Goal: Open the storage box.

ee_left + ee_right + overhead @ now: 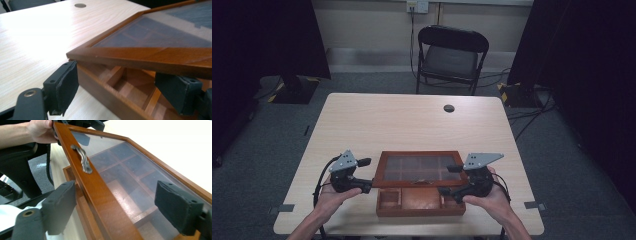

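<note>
A: Where's the box on the bench (412, 120)?
B: The wooden box (421, 201) sits at 6 o'clock, glass lid (419, 168) raised.
A: The left tool (368, 175)?
B: Jaws apart around the lid's corner, gripping nothing.
A: The right tool (448, 180)?
B: Wide open astride the lid's handle-side edge, pads clear

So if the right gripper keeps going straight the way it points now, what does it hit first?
Most likely the front rail of the raised glass-paned wooden lid, which lies between the right gripper's open jaws. The metal handle on that rail sits farther along; depth is hard to judge.
</note>
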{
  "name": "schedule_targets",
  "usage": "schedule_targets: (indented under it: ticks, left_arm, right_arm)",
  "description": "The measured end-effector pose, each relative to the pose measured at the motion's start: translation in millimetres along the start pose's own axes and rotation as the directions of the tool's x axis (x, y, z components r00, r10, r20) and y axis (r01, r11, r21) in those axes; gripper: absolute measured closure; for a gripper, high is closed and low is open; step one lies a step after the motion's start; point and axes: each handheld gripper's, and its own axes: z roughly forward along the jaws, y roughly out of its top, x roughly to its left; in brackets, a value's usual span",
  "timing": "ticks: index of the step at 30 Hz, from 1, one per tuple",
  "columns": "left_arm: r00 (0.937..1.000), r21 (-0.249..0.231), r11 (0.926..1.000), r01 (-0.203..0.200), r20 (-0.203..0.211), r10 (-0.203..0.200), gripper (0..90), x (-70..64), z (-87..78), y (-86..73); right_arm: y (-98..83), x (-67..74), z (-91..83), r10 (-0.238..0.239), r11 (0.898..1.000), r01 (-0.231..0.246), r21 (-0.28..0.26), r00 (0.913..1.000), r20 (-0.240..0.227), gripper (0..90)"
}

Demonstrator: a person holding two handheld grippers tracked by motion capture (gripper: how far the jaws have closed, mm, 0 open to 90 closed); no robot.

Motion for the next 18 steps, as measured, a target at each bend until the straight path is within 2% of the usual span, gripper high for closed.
schedule_targets:
  ticks: [4,6,11,12,18]
  left_arm:
    - [0.9999,-0.004,0.9999,-0.015,0.002,0.015,18.9,-1.1,2.2,2.3]
    - [0.9999,0.000,0.9999,-0.016,-0.007,0.016,18.8,-0.9,1.1,3.4]
    - [1.0000,-0.024,0.9997,-0.004,-0.007,0.004,19.0,0.3,1.2,7.2]
    - [0.9999,-0.028,0.9996,-0.007,-0.009,0.006,19.0,0.8,1.2,9.2]
    - [0.9998,-0.014,0.9997,-0.022,-0.004,0.022,18.8,2.8,0.6,13.6]
  right_arm:
    - [0.0,-1.3,0.0,-0.003,1.000,0.003,0.002,1.0000,0.004,15.8]
    - [-0.4,-4.1,0.6,0.000,1.000,0.000,0.008,0.9999,0.010,15.2]
    - [-0.1,-7.3,-0.1,0.004,1.000,-0.004,0.011,0.9998,0.020,16.2]
    - [0.0,-8.2,-0.8,0.001,1.000,-0.001,0.001,0.9994,0.034,16.5]
    - [0.3,-13.5,-1.7,0.004,1.000,-0.003,-0.011,0.9981,0.061,19.1]
